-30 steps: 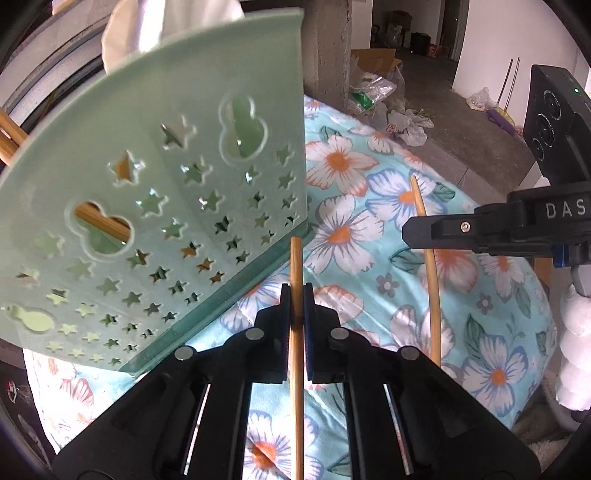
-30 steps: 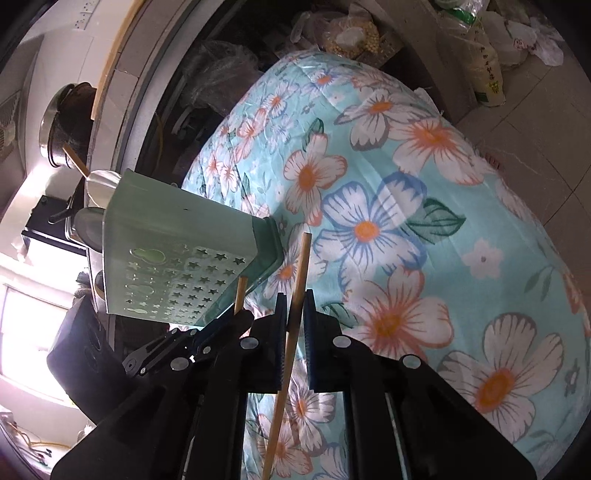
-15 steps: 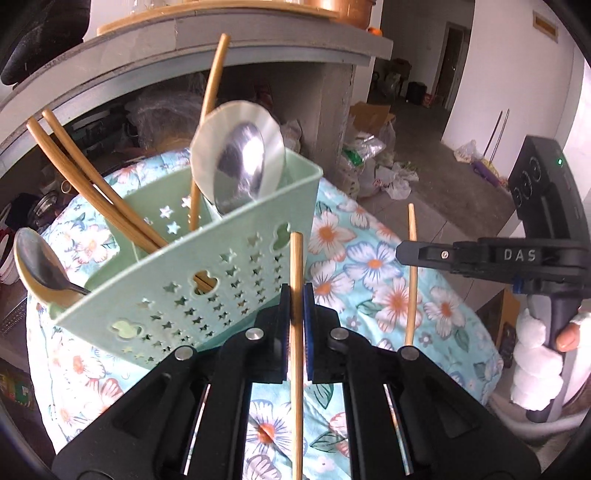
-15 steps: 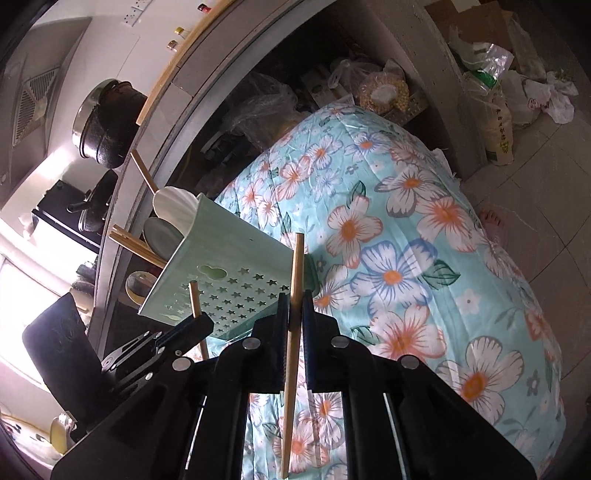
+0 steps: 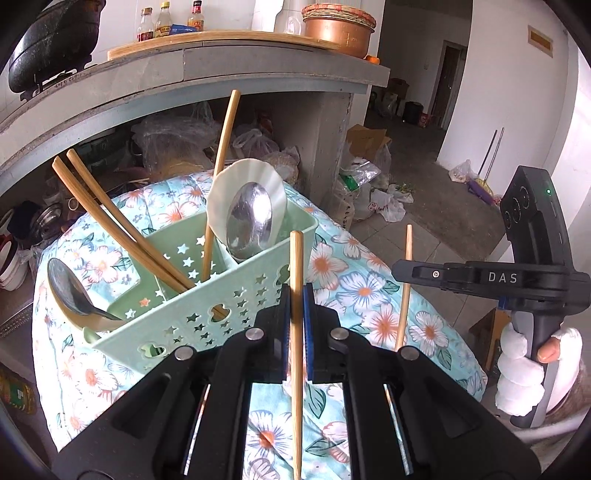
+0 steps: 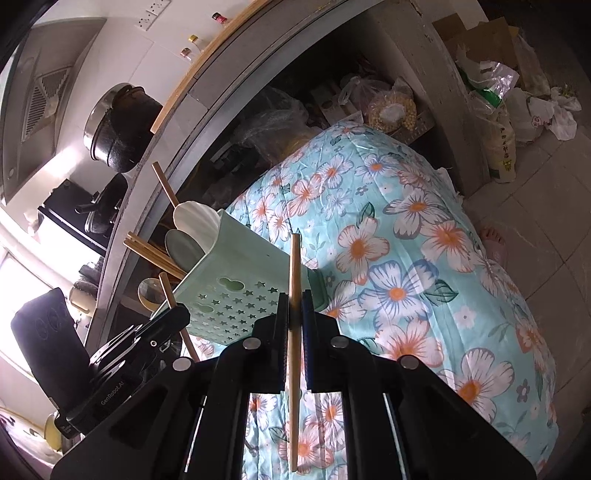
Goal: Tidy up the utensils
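My left claw [image 5: 295,295] is clamped on a bamboo chopstick [image 5: 296,266] that stands nearly upright between the blue-edged pads; its lower end runs off the bottom edge of the left wrist view. My right claw [image 6: 294,306] is likewise closed on a second chopstick [image 6: 294,266], whose lower tip shows between the black arms. In the left wrist view the right claw [image 5: 400,269] appears side-on, so its pads are hidden; only its chopstick [image 5: 406,280] shows above and below it. My gloved hand [image 5: 524,369] holds that handle, one fingertip bare.

Just beyond both claws stands the pale green utensil holder [image 5: 221,314], pierced with stars, on a floral cloth [image 5: 362,291] that covers the bench. How many compartments it has I cannot fully tell; at least two dividers show. It holds a pair of chopsticks [image 5: 110,221] leaning left, a single chopstick [image 5: 221,158], a metal spoon [image 5: 249,221] against a white scalloped spoon [image 5: 251,173], and a metal spoon [image 5: 70,291] at the left end, its handle hidden inside.

Behind, a concrete counter [image 5: 258,66] carries bottles [image 5: 166,24], blurred, and a copper pot [image 5: 338,29]. Items in the shadow beneath it are hard to make out.
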A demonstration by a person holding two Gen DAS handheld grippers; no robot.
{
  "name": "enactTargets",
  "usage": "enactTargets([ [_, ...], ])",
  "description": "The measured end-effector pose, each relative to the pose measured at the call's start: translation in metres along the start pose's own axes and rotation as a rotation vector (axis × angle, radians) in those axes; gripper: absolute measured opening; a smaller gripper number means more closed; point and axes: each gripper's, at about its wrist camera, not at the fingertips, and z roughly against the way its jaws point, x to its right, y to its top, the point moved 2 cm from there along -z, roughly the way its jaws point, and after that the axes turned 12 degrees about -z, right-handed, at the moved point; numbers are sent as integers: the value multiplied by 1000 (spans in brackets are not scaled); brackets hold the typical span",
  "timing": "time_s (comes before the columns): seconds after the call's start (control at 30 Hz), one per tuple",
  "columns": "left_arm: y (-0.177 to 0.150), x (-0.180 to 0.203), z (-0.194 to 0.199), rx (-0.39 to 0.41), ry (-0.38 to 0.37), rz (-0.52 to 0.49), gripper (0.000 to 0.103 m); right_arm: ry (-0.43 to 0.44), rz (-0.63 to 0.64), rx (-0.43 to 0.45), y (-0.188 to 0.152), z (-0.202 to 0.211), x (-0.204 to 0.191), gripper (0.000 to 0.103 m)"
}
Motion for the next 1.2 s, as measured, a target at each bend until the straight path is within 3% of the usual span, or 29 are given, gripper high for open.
enactTargets([
  [0.73,5,1,14,49,-5,2,6,21,14,19,2,8,-7,7],
  [1.2,15,-9,46,136,-18,26,6,48,51,50,5,20,-23,7],
])
